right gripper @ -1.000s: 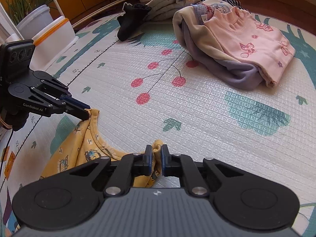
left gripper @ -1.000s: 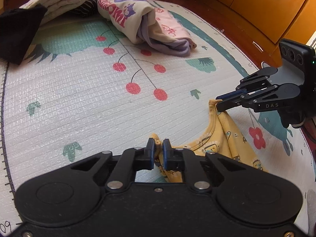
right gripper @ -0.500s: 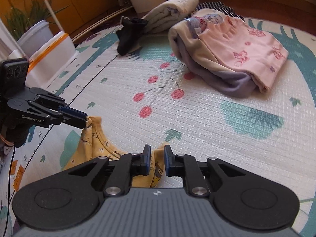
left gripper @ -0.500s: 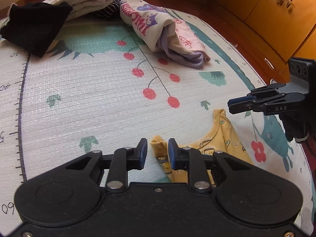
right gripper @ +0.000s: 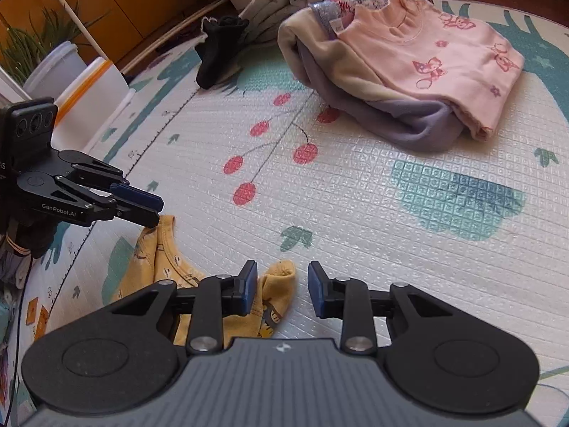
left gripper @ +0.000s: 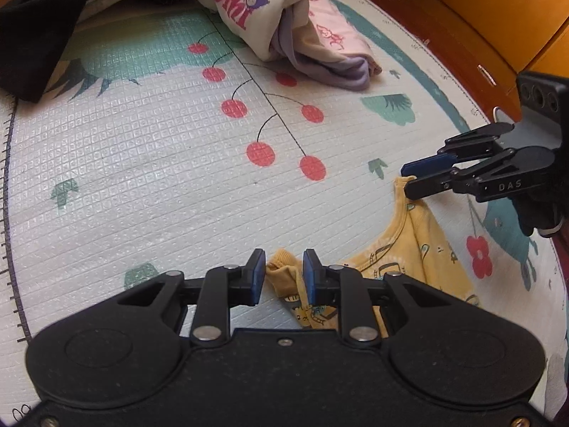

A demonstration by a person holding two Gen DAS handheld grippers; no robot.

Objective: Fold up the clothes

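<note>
Right now I see the yellow garment [left gripper: 412, 249] lying on the play mat [left gripper: 142, 163], one strap end loose between my left gripper [left gripper: 283, 271]'s parted pads, the other between my right gripper [right gripper: 282, 279]'s opening, released jaws, with folded clothes [right gripper: 398, 71] well ahead.

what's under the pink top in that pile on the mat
Under the pink top lie a lilac garment and a cream one, folded together. Anything deeper in the pile is covered.

Garment [left gripper: 423, 245] on mat [left gripper: 142, 163] — folded stack [left gripper: 295, 32] behind it
</note>
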